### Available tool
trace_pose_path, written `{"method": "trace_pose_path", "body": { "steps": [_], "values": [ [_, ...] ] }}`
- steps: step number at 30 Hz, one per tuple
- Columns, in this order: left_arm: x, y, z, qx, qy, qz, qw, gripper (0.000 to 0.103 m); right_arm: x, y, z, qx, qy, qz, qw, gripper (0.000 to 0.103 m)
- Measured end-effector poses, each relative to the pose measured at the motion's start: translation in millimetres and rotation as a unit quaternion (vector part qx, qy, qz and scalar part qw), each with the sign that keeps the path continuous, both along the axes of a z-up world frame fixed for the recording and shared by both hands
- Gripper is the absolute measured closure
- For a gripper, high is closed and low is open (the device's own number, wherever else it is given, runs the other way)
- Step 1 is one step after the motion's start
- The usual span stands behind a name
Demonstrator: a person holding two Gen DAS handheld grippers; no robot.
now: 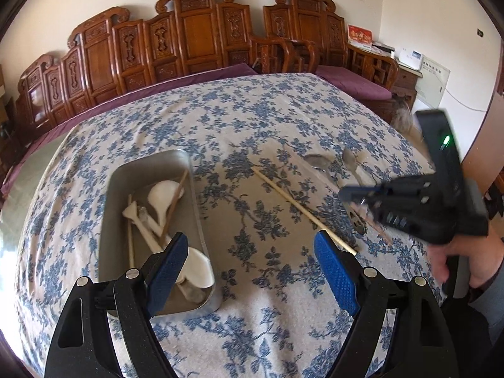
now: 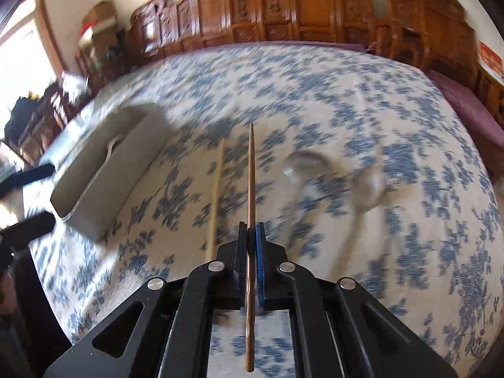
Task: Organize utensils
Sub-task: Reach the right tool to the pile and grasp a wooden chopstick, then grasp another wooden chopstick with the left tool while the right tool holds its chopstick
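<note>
A metal tray (image 1: 110, 220) on the floral tablecloth holds white spoons (image 1: 160, 195) and chopsticks (image 1: 174, 201). My left gripper (image 1: 249, 264) is open and empty, hovering just right of the tray's near end. A pale chopstick (image 1: 302, 209) lies on the cloth to its right. My right gripper (image 2: 251, 233) is shut on a brown chopstick (image 2: 251, 173) that points forward above the cloth; it also shows at the right of the left wrist view (image 1: 362, 193). Two metal spoons (image 2: 302, 167) lie to its right, the pale chopstick (image 2: 215, 195) and the tray (image 2: 104, 170) to its left.
A carved wooden bench with purple cushions (image 1: 195, 75) runs behind the table. A side cabinet with papers (image 1: 406, 63) stands at the back right. The right wrist view is motion-blurred.
</note>
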State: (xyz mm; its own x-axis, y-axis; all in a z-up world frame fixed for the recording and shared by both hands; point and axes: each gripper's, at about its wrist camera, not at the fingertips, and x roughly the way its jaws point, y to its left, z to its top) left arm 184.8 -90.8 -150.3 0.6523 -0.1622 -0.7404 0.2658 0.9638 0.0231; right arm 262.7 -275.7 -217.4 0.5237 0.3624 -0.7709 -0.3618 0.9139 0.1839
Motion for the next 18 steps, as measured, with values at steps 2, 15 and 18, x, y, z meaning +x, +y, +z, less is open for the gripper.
{"method": "trace_pose_path", "body": {
  "steps": [2, 15, 18],
  "values": [
    [5.1, -7.3, -2.3, 0.004, 0.002, -0.005, 1.0, 0.024, 2.9, -16.8, 3.3, 0.003, -0.007, -0.019, 1.0, 0.097],
    [59.5, -57.2, -36.1, -0.007, 0.046, -0.028, 0.9986, 0.03, 16.3, -66.6, 0.0, 0.019, -0.008, -0.086, 0.996, 0.097],
    [69.9, -66.6, -49.5, -0.003, 0.06, -0.03, 0.9977, 0.038, 17.2, -66.3, 0.1, 0.022, -0.007, -0.087, 0.996, 0.097]
  ]
}}
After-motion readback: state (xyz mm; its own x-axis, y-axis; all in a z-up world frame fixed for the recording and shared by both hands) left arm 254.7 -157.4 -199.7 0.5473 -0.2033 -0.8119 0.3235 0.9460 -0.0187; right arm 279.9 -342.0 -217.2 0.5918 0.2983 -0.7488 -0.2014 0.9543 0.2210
